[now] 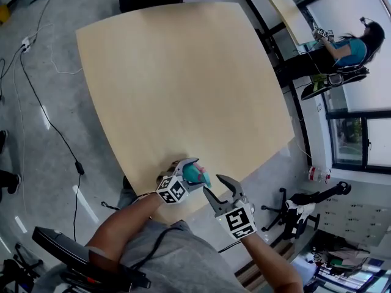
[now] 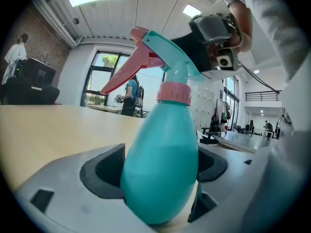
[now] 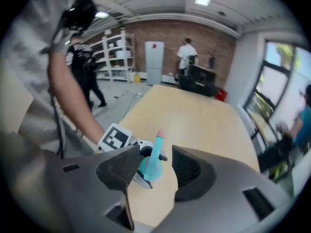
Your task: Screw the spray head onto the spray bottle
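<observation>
1. The spray bottle (image 2: 163, 169) is sitting between the jaws of the left gripper (image 1: 190, 171), over the near edge of the table (image 1: 177, 78).
2. The spray head (image 2: 155, 57) is sitting on top of the bottle's neck.
3. The right gripper (image 1: 221, 193) is hovering just right of the bottle, apart from it, also over the near edge.
4. A cable (image 1: 49, 121) is trailing across the floor, left of the table's left edge.
5. A person (image 1: 351, 47) is sitting beyond the far-right corner, beside a second table (image 1: 293, 17).
6. An office chair (image 1: 299, 209) is standing on the floor, right of the right gripper.
</observation>
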Demonstrator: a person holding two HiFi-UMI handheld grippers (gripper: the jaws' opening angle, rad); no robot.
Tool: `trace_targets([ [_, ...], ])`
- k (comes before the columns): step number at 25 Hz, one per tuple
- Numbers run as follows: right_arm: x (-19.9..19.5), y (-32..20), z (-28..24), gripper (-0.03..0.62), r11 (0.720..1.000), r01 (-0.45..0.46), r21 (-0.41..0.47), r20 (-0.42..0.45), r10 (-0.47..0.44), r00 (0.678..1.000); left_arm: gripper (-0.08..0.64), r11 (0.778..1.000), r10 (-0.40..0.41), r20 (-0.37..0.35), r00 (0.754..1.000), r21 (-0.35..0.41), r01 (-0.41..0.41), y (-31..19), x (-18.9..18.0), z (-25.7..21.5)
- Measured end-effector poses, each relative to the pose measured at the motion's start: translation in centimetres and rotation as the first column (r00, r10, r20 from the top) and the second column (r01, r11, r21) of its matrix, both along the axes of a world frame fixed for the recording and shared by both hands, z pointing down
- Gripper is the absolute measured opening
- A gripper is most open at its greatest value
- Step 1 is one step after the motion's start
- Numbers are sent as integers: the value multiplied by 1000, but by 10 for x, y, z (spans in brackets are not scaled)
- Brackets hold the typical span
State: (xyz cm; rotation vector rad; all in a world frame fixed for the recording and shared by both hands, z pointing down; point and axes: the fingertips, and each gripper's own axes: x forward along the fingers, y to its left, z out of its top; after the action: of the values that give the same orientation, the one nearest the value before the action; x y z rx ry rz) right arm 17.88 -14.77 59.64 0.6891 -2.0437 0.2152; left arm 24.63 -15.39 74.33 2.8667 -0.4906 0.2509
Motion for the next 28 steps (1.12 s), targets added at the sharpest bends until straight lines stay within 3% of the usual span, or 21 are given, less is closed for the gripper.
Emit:
trace_targets([
  [1, -5, 7, -10, 189, 981, 187, 40, -52, -185, 981, 377, 1000, 19, -2, 1000, -1, -19, 0, 1, 0],
  [2, -9, 15, -17, 189, 915, 399, 65, -135, -388, 912, 379, 999, 42, -4, 999, -3, -42, 1, 2, 0],
  [3, -10, 25, -20, 189, 792, 607, 62, -249, -577, 778, 379, 998, 66, -5, 998, -5, -66, 3, 2, 1],
  [4, -6, 32, -20, 189, 628, 778, 27, -370, -717, 591, 379, 996, 90, -6, 996, -6, -90, 4, 2, 1],
  [5, -1, 36, -17, 189, 454, 890, -30, -474, -791, 387, 379, 994, 113, -7, 994, -7, -113, 5, 2, 1],
  [6, 5, 35, -12, 189, 306, 948, -88, -544, -812, 211, 379, 991, 133, -8, 991, -8, -133, 6, 2, 2],
  [7, 9, 32, -6, 189, 195, 972, -133, -582, -809, 83, 379, 988, 151, -8, 989, -9, -151, 6, 2, 2],
  [8, 10, 29, 0, 189, 118, 979, -163, -595, -803, -2, 379, 986, 166, -8, 986, -11, -166, 6, 2, 3],
  [9, 10, 26, 7, 189, 62, 981, -183, -595, -801, -60, 379, 984, 177, -9, 984, -12, -177, 6, 3, 3],
  [11, 9, 25, 22, 189, -22, 975, -223, -575, -804, -150, 379, 982, 188, -10, 982, -13, -188, 7, 3, 1],
  [14, 18, 29, 49, 190, -111, 940, -322, -520, -809, -274, 379, 981, 192, -10, 981, -9, -192, 7, 3, -1],
  [16, 21, 26, 66, 189, -152, 910, -385, -506, -790, -346, 379, 981, 196, -10, 981, -5, -196, 8, 3, 2],
  [18, 17, 20, 76, 189, -164, 896, -413, -518, -767, -379, 379, 980, 197, -13, 980, -9, -197, 8, 3, 3],
  [19, 15, 18, 77, 187, -152, 897, -416, -522, -768, -372, 379, 980, 196, -16, 980, -13, -196, 9, 3, 2],
  [20, 13, 18, 76, 186, -121, 902, -415, -521, -781, -345, 379, 981, 195, -19, 981, -16, -195, 9, 3, 1],
  [21, 12, 18, 74, 185, -70, 908, -414, -518, -801, -298, 379, 981, 193, -19, 981, -17, -194, 9, 4, -1],
  [22, 11, 19, 72, 181, 0, 912, -411, -517, -824, -233, 379, 981, 192, -16, 981, -13, -192, 10, 4, -1],
  [23, 11, 20, 72, 173, 96, 908, -407, -517, -844, -142, 379, 982, 190, -13, 982, -9, -190, 10, 4, -1],
  [25, 9, 18, 72, 152, 336, 855, -396, -506, -857, 102, 379, 984, 180, -8, 984, 0, -180, 10, 3, 0],
  [26, 8, 16, 73, 146, 449, 804, -391, -495, -839, 228, 379, 985, 171, -7, 985, 3, -171, 9, 2, 1],
  [28, 8, 15, 74, 141, 646, 662, -380, -476, -750, 459, 379, 989, 148, -4, 989, 13, -148, 9, 0, 1],
])
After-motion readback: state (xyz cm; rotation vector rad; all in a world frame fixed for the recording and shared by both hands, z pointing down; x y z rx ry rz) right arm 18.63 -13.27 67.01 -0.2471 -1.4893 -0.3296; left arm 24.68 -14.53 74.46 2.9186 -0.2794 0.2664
